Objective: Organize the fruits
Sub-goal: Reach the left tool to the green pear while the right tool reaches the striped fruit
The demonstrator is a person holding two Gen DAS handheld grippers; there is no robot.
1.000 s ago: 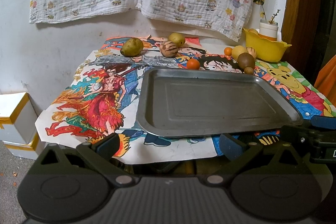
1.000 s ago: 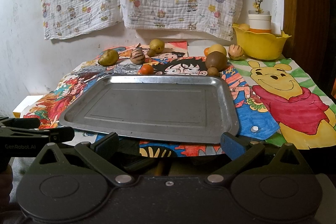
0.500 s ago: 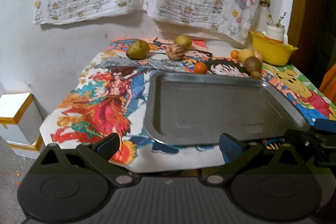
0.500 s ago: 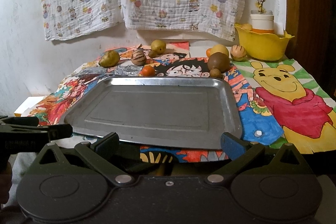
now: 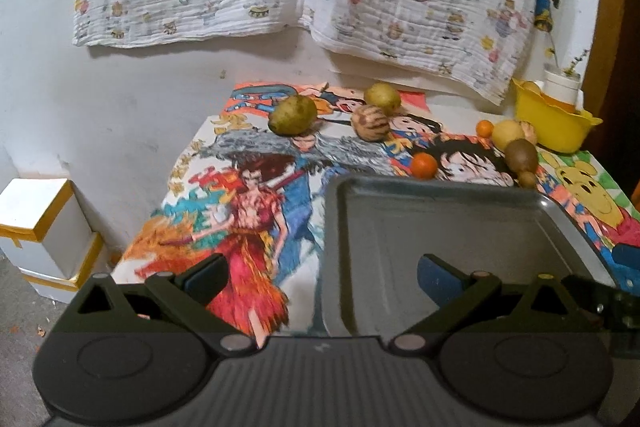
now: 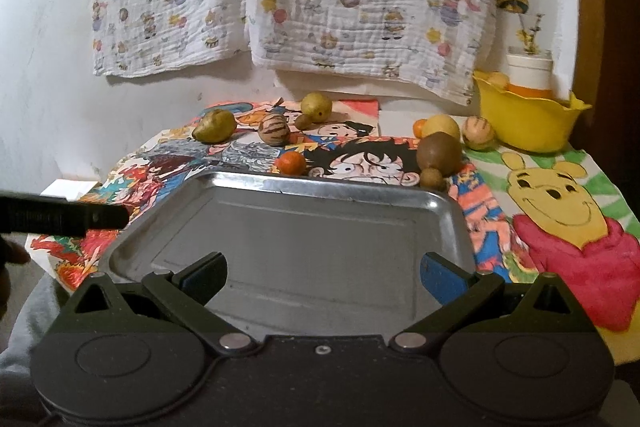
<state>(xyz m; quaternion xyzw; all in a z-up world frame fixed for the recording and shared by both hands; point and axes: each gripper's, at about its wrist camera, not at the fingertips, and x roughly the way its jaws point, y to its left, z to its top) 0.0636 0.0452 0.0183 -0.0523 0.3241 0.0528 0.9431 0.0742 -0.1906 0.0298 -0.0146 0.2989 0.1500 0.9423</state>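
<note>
An empty metal tray (image 5: 440, 219) (image 6: 320, 227) lies on the cartoon-print table cover. Behind it sit several fruits: a green mango (image 5: 292, 115) (image 6: 214, 126), a striped melon (image 5: 370, 123) (image 6: 274, 131), a yellow-green pear (image 5: 382, 98) (image 6: 316, 107), a small orange (image 5: 424, 165) (image 6: 291, 163), a brown kiwi (image 5: 520, 155) (image 6: 439, 151) and a yellow fruit (image 6: 440, 126). My left gripper (image 5: 322, 277) is open above the tray's near left corner. Over the tray's near edge my right gripper (image 6: 322, 275) is open too. Neither holds anything.
A yellow bowl (image 6: 524, 123) (image 5: 552, 125) with a white jar stands at the back right corner. White boxes (image 5: 44, 231) sit on the floor at the left. A printed cloth hangs on the wall behind. The left gripper's body (image 6: 60, 215) shows at the left of the right wrist view.
Both grippers have moved forward and now hang over the tray's near edge. The left one has also shifted left. Both stayed open; no fruit moved.
</note>
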